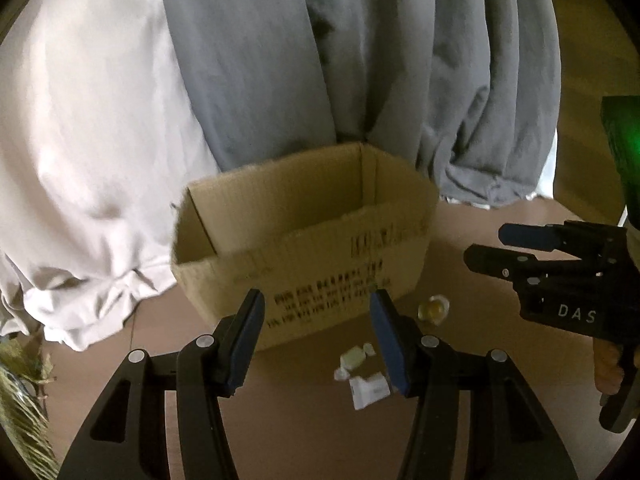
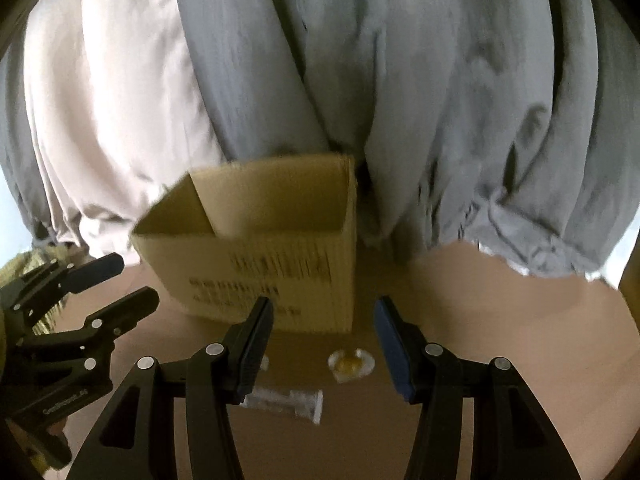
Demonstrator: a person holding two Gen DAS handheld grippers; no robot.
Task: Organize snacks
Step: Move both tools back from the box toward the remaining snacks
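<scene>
Nearest me, my left gripper (image 1: 316, 340) hangs with fingers wide apart and empty. Just beyond lie white wrapped sweets (image 1: 368, 390), then a clear-wrapped yellow candy (image 2: 350, 364) right, before the open cardboard box (image 1: 304, 240). My right gripper (image 2: 322, 344) gapes empty too. I judge them light, crinkly, slippery; pinch mid-body.

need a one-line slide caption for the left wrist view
Open left gripper hovers before an open cardboard box, wrapped snacks scattered on the brown floor, right gripper alongside.
</scene>
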